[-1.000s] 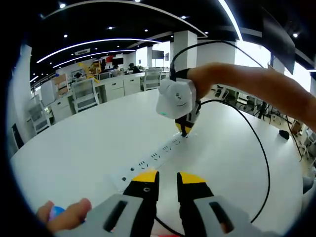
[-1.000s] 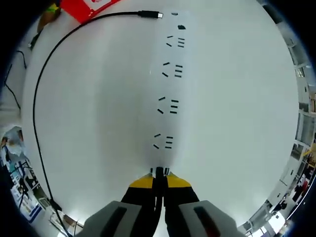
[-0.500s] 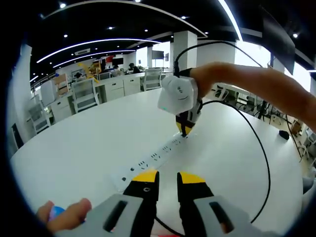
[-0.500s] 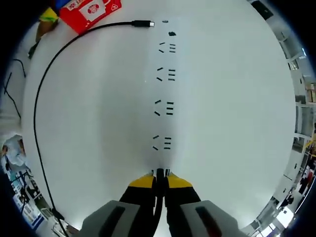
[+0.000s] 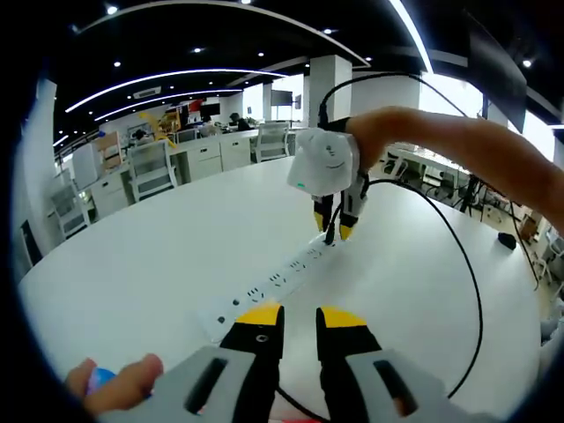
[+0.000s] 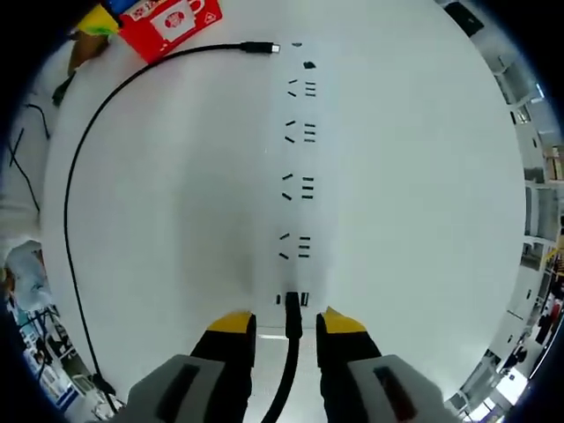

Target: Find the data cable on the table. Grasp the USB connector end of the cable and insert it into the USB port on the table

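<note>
In the right gripper view, the right tongs (image 6: 287, 324) stand open around the USB connector (image 6: 292, 310), which sits in the power strip (image 6: 297, 159) at twelve o'clock, long axis along the jaws. The left tongs (image 5: 300, 319) stand slightly parted, empty. The cable's far plug (image 6: 258, 48) lies near a red box (image 6: 168, 22); its writing is unreadable.

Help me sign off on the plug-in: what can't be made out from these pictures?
- Seating depth of the USB connector in the power strip: right gripper view, too small to tell.
- Cable: its lower stretch leaves the picture's edge.
- Red box: cut off by the edge, print too small to read.
</note>
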Action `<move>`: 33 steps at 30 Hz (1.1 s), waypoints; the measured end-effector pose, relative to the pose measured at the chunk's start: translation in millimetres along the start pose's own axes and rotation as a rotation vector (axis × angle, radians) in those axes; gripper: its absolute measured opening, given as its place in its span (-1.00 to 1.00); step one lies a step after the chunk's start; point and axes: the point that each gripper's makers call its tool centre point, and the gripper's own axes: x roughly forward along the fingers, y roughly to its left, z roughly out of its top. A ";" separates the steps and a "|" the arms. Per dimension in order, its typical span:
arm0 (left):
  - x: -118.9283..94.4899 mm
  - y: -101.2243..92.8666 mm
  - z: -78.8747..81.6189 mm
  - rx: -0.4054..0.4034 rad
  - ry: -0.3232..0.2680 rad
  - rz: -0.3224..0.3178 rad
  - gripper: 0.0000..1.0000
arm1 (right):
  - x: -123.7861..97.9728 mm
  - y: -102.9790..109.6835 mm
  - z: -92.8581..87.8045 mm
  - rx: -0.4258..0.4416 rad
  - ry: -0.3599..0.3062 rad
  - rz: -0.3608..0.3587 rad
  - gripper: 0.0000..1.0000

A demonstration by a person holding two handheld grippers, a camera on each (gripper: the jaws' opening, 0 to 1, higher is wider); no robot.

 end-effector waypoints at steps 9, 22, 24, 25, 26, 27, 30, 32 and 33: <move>1.7 -0.5 -0.2 0.000 0.000 0.000 -0.69 | 1.2 0.6 2.8 -0.003 -0.029 -0.023 -0.14; 3.4 -1.6 0.1 -0.002 -0.003 0.000 -0.69 | -3.2 1.2 7.1 0.032 -0.092 -0.058 -0.16; 3.6 -1.8 0.1 -0.001 -0.003 0.000 -0.69 | -4.1 0.9 4.6 0.041 -0.093 -0.072 -0.17; 3.6 -1.9 0.2 -0.001 -0.003 0.000 -0.69 | -6.2 -1.1 3.8 0.048 -0.102 -0.093 -0.17; 3.7 -2.0 0.3 -0.001 -0.003 0.000 -0.69 | -8.2 -1.5 3.9 0.057 -0.115 -0.104 -0.18; 3.8 -2.1 0.4 -0.001 -0.004 0.000 -0.69 | -9.1 -1.3 4.5 0.060 -0.121 -0.106 -0.19; 4.1 -2.0 0.8 -0.001 -0.004 -0.001 -0.69 | -17.6 -0.5 9.2 0.096 -0.195 -0.135 -0.19; 4.3 -1.8 1.0 -0.001 -0.004 -0.001 -0.69 | -21.9 1.0 9.7 0.115 -0.228 -0.152 -0.19; 4.4 -1.8 1.0 -0.001 -0.003 -0.001 -0.69 | -23.8 2.0 9.5 0.127 -0.241 -0.156 -0.19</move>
